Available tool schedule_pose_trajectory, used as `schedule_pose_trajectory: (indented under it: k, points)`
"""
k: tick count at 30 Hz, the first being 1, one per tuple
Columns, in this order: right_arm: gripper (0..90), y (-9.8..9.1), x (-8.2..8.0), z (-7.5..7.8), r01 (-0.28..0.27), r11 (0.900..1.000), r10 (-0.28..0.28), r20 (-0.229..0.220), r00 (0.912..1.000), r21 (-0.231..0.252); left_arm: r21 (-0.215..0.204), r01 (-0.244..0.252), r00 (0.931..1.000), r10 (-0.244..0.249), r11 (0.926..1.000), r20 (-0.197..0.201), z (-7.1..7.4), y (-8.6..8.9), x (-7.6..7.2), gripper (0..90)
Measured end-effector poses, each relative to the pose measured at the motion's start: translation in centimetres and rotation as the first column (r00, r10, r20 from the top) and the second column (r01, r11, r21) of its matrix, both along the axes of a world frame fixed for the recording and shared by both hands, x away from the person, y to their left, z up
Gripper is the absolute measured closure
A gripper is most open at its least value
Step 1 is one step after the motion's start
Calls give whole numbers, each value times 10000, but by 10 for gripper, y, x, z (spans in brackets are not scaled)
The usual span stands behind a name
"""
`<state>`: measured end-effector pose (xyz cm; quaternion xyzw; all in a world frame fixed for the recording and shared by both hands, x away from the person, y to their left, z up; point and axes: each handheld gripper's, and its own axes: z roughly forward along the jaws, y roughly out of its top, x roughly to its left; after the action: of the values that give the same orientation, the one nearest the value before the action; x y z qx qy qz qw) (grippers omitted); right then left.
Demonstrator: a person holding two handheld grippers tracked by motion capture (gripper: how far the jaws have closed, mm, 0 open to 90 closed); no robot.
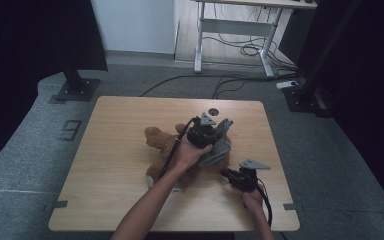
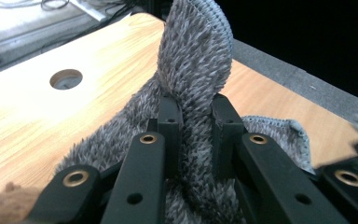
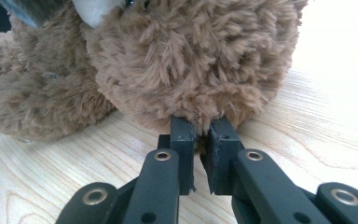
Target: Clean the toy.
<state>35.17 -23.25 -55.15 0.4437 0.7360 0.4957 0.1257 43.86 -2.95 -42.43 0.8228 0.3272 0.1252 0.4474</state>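
on the light wooden table (image 1: pixel 105 165) lay a brown teddy bear (image 1: pixel 156 140), stretched across the middle with a grey fuzzy cloth (image 1: pixel 219 145) draped over its right part. nothing on the table served as a container; the only opening was a round cable hole (image 1: pixel 213 111) in the tabletop near the far edge.

the left gripper (image 1: pixel 203 131) sat over the bear, and in the left gripper view its jaws were clamped narrow on a fold of the grey fuzzy cloth (image 2: pixel 193 70), which stood up between them in a raised flap with a knitted hem along its top edge. more of the cloth spread low to either side of the jaws, and the cable hole (image 2: pixel 65 78) showed on bare wood beyond.

the right gripper (image 1: pixel 234 176) rested low near the table's right front part, just beside the bear. in the right gripper view its jaws were pinched nearly together on a tuft of the teddy bear (image 3: pixel 186 60)'s brown fur, right at the tabletop.

the left half of the table was bare wood, with open room along the left and near edges. the bear lay well apart from every edge. a narrower bare strip ran along the right edge, past the right gripper.
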Motion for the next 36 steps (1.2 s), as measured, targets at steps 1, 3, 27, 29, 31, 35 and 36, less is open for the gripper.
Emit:
schedule_pose_trajectory:
  k: [1, 3, 27, 29, 31, 35, 36]
  points:
    - [834, 0, 0, 0, -4, 10000, 4, 10, 10000, -3, 109, -60, 9999, 61, 9999, -108, -3, -2, 4, 767]
    - [834, 0, 0, 0, 6, 10000, -6, -21, 10000, 21, 314, -73, 9996, 81, 9995, -255, -9, -7, 10, 768]
    - [835, 0, 0, 0, -21, 10000, 21, -295, 9996, -6, 169, 1543, 9875, -1537, 9879, -343, -34, 4, -65, 766]
    - [835, 0, 0, 0, 3, 10000, -3, -301, 9995, 12, 203, 1608, 9865, -1600, 9868, -340, -39, 7, -70, 765]
    - [835, 0, 0, 0, 12, 10000, -12, -286, 9996, 5, 24, 1600, 9863, -1598, 9871, -411, -43, 11, -71, 766]
    - [835, 0, 0, 0, 32, 10000, -33, -211, 9998, -41, -217, 1438, 9890, -1445, 9894, -311, -40, 22, -71, 764]
    - [835, 0, 0, 0, 46, 10000, -47, -202, 9998, -10, -257, 1372, 9902, -1378, 9902, -244, -37, 26, -70, 763]
